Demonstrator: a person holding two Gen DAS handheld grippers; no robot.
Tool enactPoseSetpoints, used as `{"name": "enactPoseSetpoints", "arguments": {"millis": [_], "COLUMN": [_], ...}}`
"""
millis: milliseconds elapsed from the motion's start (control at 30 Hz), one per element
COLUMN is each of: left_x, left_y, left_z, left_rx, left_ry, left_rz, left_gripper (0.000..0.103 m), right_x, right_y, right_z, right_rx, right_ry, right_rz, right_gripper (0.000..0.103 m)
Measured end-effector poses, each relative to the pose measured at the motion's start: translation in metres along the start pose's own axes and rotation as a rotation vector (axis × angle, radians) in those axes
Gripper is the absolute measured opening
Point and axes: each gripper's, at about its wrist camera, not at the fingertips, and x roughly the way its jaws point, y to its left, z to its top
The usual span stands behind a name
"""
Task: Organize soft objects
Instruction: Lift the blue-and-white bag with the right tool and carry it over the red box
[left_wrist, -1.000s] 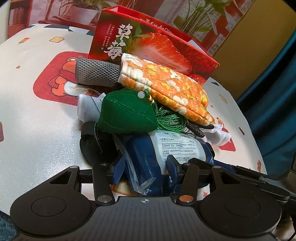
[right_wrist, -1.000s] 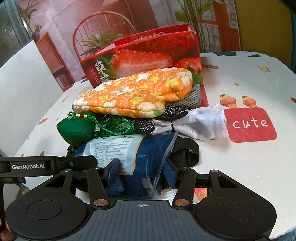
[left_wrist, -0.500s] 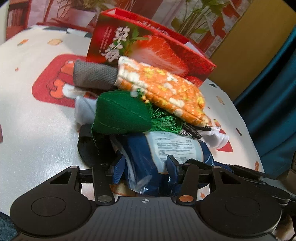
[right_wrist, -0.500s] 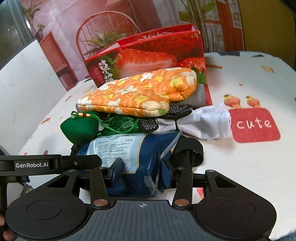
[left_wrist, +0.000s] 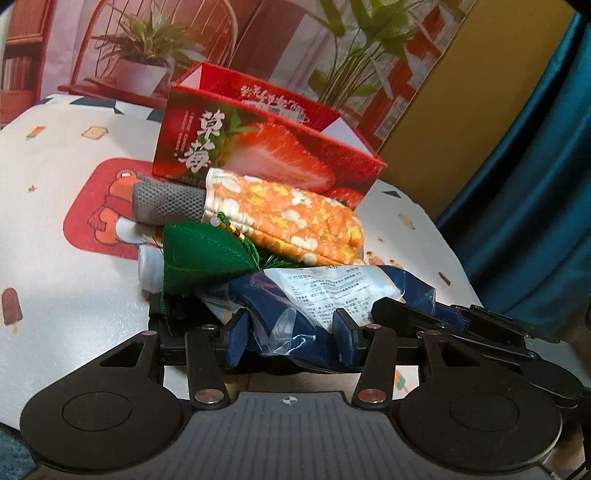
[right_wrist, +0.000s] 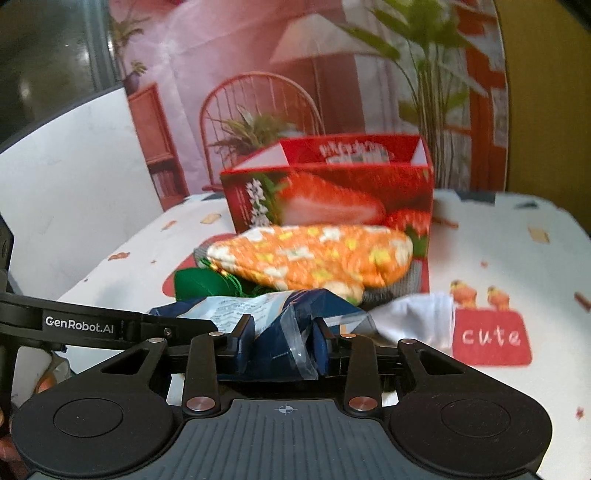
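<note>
A blue plastic package with a white printed label lies at the front of a pile of soft things. My left gripper is shut on its near end. My right gripper grips the same package from the other side, its jaws still closing, pads pressing the crinkled plastic. Behind it lie a green pouch with a tassel, an orange floral oven mitt, a grey mesh cloth and a white cloth. An open red strawberry box stands behind the pile.
The table wears a white cloth with cartoon prints and a red "cute" patch. A black item lies under the green pouch. A teal curtain hangs on the right. A backdrop with printed chair and plants stands behind.
Both grippers have risen and lifted the near part of the blue package off the table. The right jaws have narrowed on it. The pile now sits lower in both views.
</note>
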Motion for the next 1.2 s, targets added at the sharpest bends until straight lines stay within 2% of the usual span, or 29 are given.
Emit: {"name": "enactPoseSetpoints", "arguments": {"millis": [167, 400, 700, 800, 1033, 1200], "left_x": [-0.016, -0.026, -0.024, -0.020, -0.022, -0.026], "left_y": [-0.004, -0.005, -0.002, -0.005, -0.018, -0.023], "left_z": [0.002, 0.013, 0.043, 0.054, 0.083, 0.100], "left_rx": [0.026, -0.001, -0.095, -0.094, -0.014, 0.071], "left_ry": [-0.041, -0.095, -0.077, -0.087, -0.136, -0.174], "left_rz": [-0.032, -0.120, -0.229, -0.237, -0.232, -0.195], "left_gripper": [0.051, 0.051, 0.051, 0.051, 0.051, 0.051], "right_x": [-0.014, -0.036, -0.053, -0.053, -0.054, -0.047], "right_y": [0.008, 0.013, 0.009, 0.002, -0.009, -0.015], "right_z": [0.008, 0.025, 0.053, 0.065, 0.089, 0.105], "right_rx": [-0.040, -0.110, -0.128, -0.106, -0.113, -0.139], "right_ry": [-0.035, -0.116, -0.176, -0.188, -0.236, -0.233], "right_rz": [0.003, -0.009, -0.009, -0.006, -0.003, 0.025], "right_gripper": [0.030, 0.030, 0.030, 0.030, 0.030, 0.030]}}
